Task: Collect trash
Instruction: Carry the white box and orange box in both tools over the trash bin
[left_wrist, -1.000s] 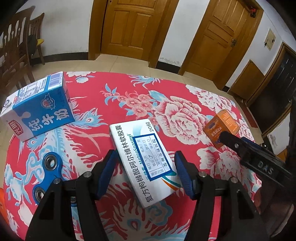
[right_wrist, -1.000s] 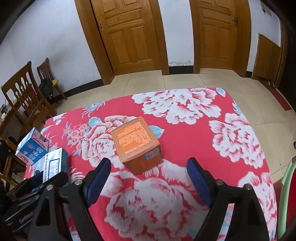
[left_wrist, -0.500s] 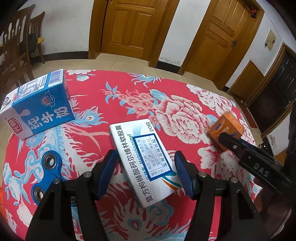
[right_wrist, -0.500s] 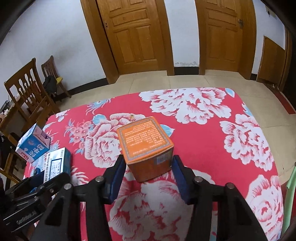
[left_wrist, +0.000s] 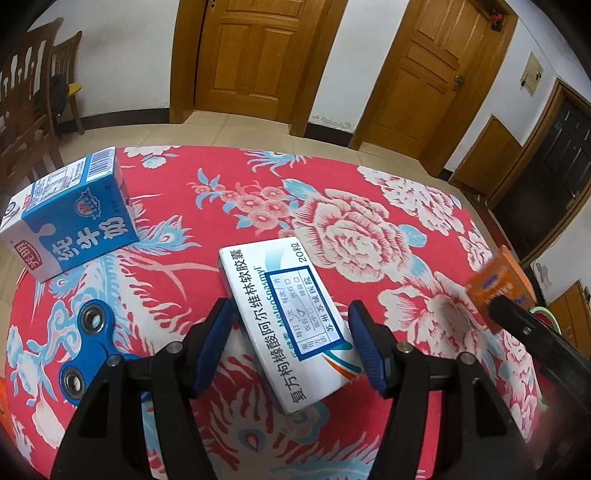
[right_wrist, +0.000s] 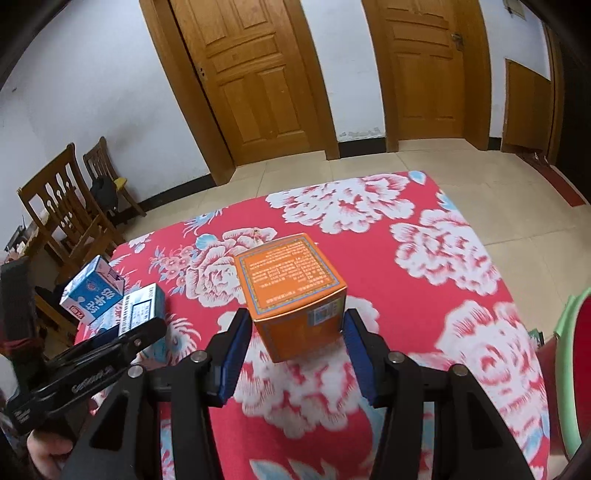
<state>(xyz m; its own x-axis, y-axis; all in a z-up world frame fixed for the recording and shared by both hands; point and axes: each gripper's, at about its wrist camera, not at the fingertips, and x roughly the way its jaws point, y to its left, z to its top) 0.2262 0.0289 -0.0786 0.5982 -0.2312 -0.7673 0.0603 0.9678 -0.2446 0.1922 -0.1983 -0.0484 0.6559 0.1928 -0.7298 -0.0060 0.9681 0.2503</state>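
Red floral cloth (right_wrist: 424, 288) covers the table. Right gripper (right_wrist: 295, 350), jaws having just closed, clamps the orange box (right_wrist: 291, 284), sealed. Left gripper (left_wrist: 290, 345) stands open astride the white medicine box (left_wrist: 284, 317) lying flat; milk carton (left_wrist: 70, 221) beyond.

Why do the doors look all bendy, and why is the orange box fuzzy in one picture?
Both wrist views use a fisheye lens, so the straight doors curve. In the left wrist view the orange box sits at the edge and is smeared; in the right wrist view it looks sharp between the right claw pads.
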